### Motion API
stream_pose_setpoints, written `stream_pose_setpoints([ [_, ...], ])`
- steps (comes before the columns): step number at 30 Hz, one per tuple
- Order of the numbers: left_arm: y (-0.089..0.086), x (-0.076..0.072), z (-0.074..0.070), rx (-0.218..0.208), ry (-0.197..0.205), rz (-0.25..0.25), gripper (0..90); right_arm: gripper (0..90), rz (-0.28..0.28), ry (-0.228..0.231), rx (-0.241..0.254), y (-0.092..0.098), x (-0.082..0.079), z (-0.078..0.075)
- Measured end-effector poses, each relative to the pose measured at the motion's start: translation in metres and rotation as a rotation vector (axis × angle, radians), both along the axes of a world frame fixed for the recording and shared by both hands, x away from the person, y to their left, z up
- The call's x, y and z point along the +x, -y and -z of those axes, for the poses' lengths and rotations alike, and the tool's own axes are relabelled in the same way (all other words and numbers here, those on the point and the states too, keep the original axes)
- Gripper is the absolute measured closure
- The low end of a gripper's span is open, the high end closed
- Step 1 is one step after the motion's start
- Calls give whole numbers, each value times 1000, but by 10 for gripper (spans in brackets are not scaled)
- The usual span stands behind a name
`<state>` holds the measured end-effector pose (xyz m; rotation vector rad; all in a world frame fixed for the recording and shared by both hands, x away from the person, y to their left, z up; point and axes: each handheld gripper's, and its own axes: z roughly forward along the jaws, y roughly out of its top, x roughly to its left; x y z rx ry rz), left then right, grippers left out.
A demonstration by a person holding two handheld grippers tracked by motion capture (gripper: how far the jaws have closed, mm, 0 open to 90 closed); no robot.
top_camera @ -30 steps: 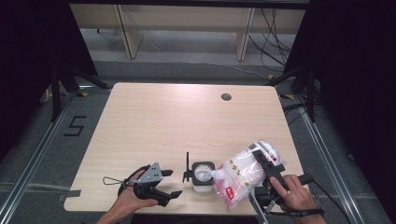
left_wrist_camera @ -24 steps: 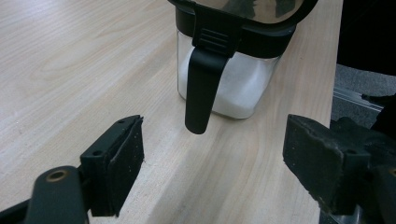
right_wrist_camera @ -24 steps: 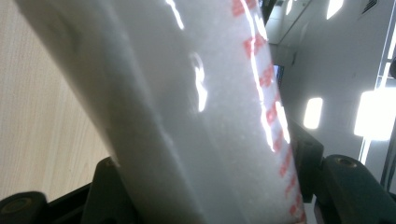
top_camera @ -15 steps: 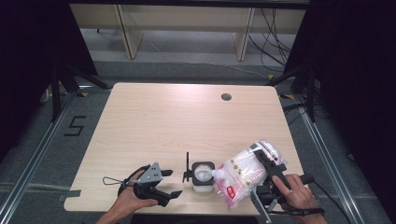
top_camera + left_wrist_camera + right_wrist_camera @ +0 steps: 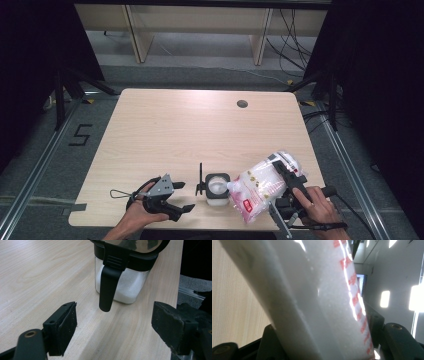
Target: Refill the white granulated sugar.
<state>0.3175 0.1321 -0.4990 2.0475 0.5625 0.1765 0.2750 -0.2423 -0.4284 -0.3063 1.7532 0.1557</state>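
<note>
Gripping clear plastic bag of white granules with red print (image 5: 257,192), right gripper (image 5: 286,187) jaws clamped on bag sides, moderately spread; bag tilted, mouth end touching rim of small square clear container with black lid frame (image 5: 217,189) at near edge of light wooden table (image 5: 190,130). Container part-filled with white granules, black lid latch (image 5: 108,287) hanging down. Left gripper (image 5: 172,197) just left of container, jaws wide apart, nothing between pads.

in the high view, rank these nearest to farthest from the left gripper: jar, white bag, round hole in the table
1. jar, just to the right of the left gripper.
2. white bag, farther right, beyond the jar.
3. round hole, far side of the table, toward the right.
</note>
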Motion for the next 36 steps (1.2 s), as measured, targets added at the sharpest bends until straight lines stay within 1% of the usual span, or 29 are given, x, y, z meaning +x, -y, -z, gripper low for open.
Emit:
stream_pose_setpoints([
  [1, 0, 0, 0, 0, 0, 0, 200, 454, -15, 9, -18, 0, 1, -2],
  [4, 0, 0, 0, -1, 1, 0, 201, 455, -12, 10, -18, 0, 0, -1],
  [5, 0, 0, 0, -1, 0, 0, 200, 455, 3, -2, 11, 0, -1, 1],
  [6, 0, 0, 0, 0, 1, 1, 200, 455, -10, 4, -7, 0, 0, 0],
  [9, 0, 0, 0, 0, 0, 0, 200, 455, -7, -5, 2, 0, 0, 1],
  [10, 0, 0, 0, -1, 1, 1, 200, 455, -24, 4, -10, -1, 1, 0],
  [13, 0, 0, 0, -2, 1, 0, 201, 456, -24, -4, -8, 0, 1, 0],
  [14, 0, 0, 0, -1, 0, 0, 200, 456, -21, -10, 1, 0, 1, -1],
  [15, 0, 0, 0, -1, 0, 0, 200, 456, -21, -10, 1, 0, 1, -1],
  [16, 0, 0, 0, -2, 0, 0, 201, 456, -12, -35, 45, 1, 1, 2],
  [18, 0, 0, 0, -2, 0, 0, 200, 457, -20, -35, 54, 1, 1, 2],
  [19, 0, 0, 0, -4, 2, 4, 201, 457, -18, -36, 54, 1, 1, 2],
  [21, 0, 0, 0, -1, 1, 1, 200, 457, -29, -45, 45, 2, 2, 1],
  [23, 0, 0, 0, -2, 1, 0, 201, 457, -27, -46, 54, 3, 3, 3],
  [25, 0, 0, 0, -2, 1, 0, 201, 458, -12, -72, 85, 6, 5, 7],
  [26, 0, 0, 0, -2, 0, 0, 200, 458, -23, -69, 77, 7, 6, 6],
  [27, 0, 0, 0, -3, 0, 0, 201, 458, -17, -79, 95, 7, 6, 7],
  [29, 0, 0, 1, -3, -1, -1, 200, 458, -22, -80, 97, 8, 6, 8],
  [30, 0, 0, 0, -1, -1, -1, 201, 459, -53, -67, 45, 7, 8, 3],
  [31, 0, 0, 0, -1, -1, -1, 200, 459, -23, -103, 120, 8, 7, 9],
  [33, 0, 0, 0, -3, 0, 0, 200, 459, -27, -99, 113, 8, 7, 8],
  [34, 0, 0, 0, -2, 1, 0, 200, 460, -51, -89, 85, 8, 8, 5],
  [35, 0, 0, 0, -2, 1, 0, 200, 460, -29, -106, 132, 9, 7, 8],
  [36, 0, 0, 0, -2, 1, 0, 200, 460, -45, -92, 94, 9, 9, 6],
])
